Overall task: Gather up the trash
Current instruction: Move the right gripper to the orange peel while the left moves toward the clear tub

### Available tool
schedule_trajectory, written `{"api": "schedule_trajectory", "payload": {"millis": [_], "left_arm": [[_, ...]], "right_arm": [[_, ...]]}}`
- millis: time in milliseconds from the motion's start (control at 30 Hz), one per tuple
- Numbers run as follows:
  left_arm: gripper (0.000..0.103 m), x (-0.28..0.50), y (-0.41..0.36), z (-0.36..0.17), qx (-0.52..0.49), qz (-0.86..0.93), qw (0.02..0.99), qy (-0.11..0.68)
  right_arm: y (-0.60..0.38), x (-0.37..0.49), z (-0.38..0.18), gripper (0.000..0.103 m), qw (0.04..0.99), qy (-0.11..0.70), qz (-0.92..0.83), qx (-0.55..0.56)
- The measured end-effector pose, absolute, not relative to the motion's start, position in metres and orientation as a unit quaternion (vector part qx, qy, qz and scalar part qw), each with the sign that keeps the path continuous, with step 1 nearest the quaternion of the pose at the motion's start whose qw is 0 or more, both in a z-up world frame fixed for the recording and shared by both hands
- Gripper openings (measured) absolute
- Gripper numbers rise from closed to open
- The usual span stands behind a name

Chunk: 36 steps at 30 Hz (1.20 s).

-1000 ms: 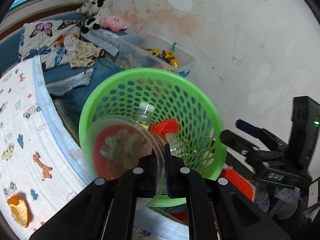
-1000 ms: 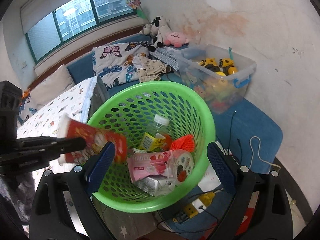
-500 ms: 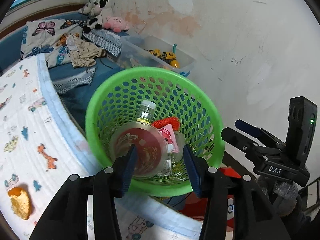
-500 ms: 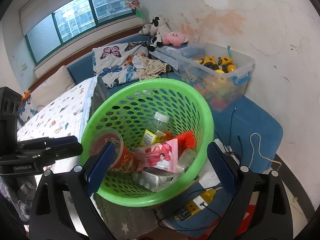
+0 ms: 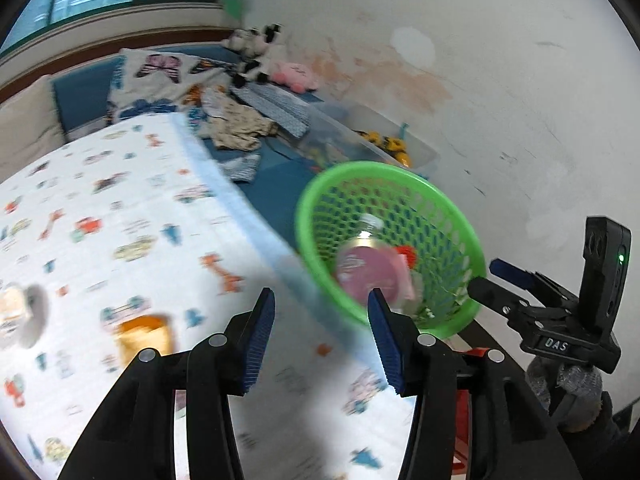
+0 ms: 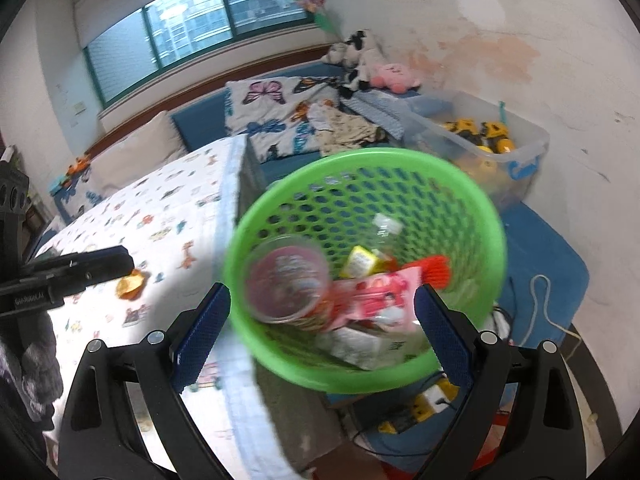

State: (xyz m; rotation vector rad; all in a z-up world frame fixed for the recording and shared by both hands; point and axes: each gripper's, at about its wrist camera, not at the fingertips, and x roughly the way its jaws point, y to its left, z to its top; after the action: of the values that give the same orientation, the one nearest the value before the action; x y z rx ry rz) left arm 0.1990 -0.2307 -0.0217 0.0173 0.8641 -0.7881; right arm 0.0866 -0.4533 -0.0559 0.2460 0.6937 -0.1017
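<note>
The green mesh basket (image 5: 372,166) (image 6: 360,156) stands beside the bed and holds a red-lined clear cup (image 5: 364,272) (image 6: 288,280), a pink wrapper (image 6: 380,292), a plastic bottle (image 6: 384,228) and other trash. My left gripper (image 5: 322,336) is open and empty, back over the bed sheet and left of the basket. An orange scrap (image 5: 144,340) (image 6: 130,284) lies on the sheet left of its fingers. My right gripper (image 6: 322,330) is open wide, with the basket just beyond its tips and no pad pressing on it. It also shows at the basket's right side (image 5: 490,276).
A pale, blurred item (image 5: 12,308) lies at the sheet's left edge. The cartoon-print sheet (image 5: 100,220) covers the bed. A clear bin of toys (image 6: 480,140) stands by the wall behind the basket. Cables and a power strip (image 6: 540,300) lie on the blue floor mat.
My left gripper opened and let the red cup fall into the basket, then drew back left over the bed. The right gripper shifted a little, with the basket still in front of it.
</note>
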Motion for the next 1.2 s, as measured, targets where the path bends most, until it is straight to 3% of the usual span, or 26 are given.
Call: {"api": "schedule_trajectory", "payload": {"millis": [233, 533, 900, 1200], "left_arm": [[0.052, 0.205, -0.164, -0.019, -0.003, -0.304, 0.868, 0.394], [0.067, 0.215, -0.092, -0.024, -0.003, -0.219, 0.896, 0.387], [0.073, 0.233, -0.034, -0.038, -0.028, -0.156, 0.901, 0.403], [0.073, 0.236, -0.011, -0.045, -0.049, -0.149, 0.897, 0.413]], "right_arm": [[-0.411, 0.101, -0.054, 0.093, 0.933, 0.345, -0.004, 0.101], [-0.355, 0.122, -0.056, 0.092, 0.930, 0.355, 0.055, 0.075], [-0.282, 0.160, -0.073, 0.092, 0.915, 0.381, 0.128, 0.039], [-0.249, 0.199, -0.089, 0.091, 0.890, 0.406, 0.200, -0.060]]}}
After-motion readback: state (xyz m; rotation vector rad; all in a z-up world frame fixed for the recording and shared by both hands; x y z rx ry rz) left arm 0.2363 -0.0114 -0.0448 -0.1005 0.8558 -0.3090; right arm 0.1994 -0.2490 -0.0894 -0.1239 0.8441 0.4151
